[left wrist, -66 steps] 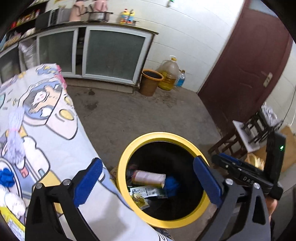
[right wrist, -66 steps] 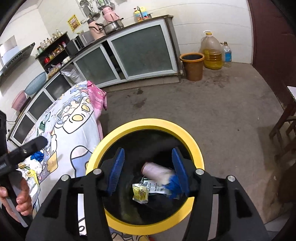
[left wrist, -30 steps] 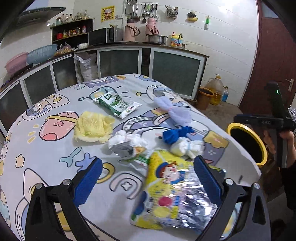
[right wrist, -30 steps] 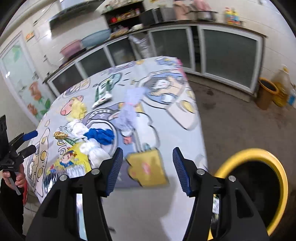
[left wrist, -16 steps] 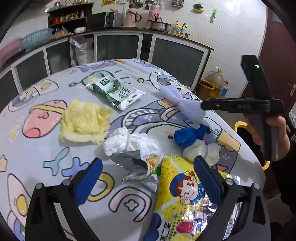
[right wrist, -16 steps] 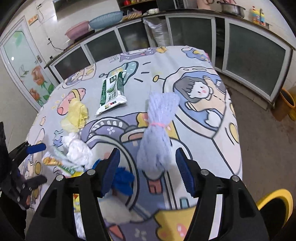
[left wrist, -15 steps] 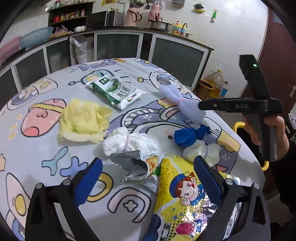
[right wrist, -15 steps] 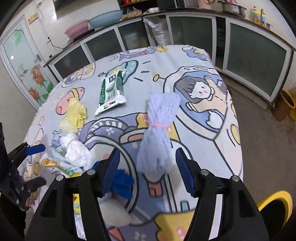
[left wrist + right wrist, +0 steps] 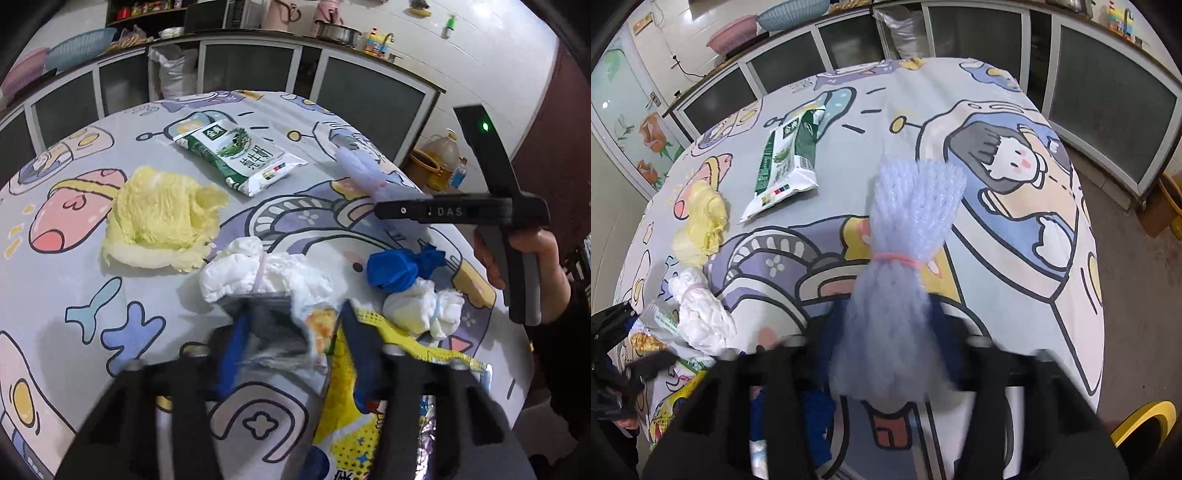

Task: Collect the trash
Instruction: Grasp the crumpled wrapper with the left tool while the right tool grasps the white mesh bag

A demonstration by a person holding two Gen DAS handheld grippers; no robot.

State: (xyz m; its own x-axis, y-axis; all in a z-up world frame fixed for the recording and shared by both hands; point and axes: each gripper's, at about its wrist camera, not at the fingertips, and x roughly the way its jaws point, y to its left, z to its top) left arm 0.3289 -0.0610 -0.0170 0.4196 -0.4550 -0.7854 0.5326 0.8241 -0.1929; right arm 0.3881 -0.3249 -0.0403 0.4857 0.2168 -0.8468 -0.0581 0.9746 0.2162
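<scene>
Trash lies on a round table with a cartoon cloth [image 9: 74, 295]. My left gripper [image 9: 291, 343] has its blue fingers closing around a crumpled silver wrapper [image 9: 280, 343] beside a white plastic wad [image 9: 258, 273]. My right gripper [image 9: 886, 339] has its fingers closing around the lower end of a pale purple foam net bundle [image 9: 908, 221], tied with a pink band. Both grippers are blurred by motion. A blue wad [image 9: 399, 269], a second white wad [image 9: 424, 306], a yellow snack bag [image 9: 369, 424], a green-white packet [image 9: 240, 155] and yellow cabbage leaves [image 9: 159, 218] also lie there.
The yellow-rimmed black bin [image 9: 1145, 424] stands on the floor past the table's right edge. Glass-door cabinets [image 9: 369, 99] line the wall behind. A brown bucket and oil jug [image 9: 439, 155] stand by the dark red door.
Both grippers swung from over the bin to the table and dropped low. The left fingers narrowed around the silver wrapper, the right fingers around the purple net bundle.
</scene>
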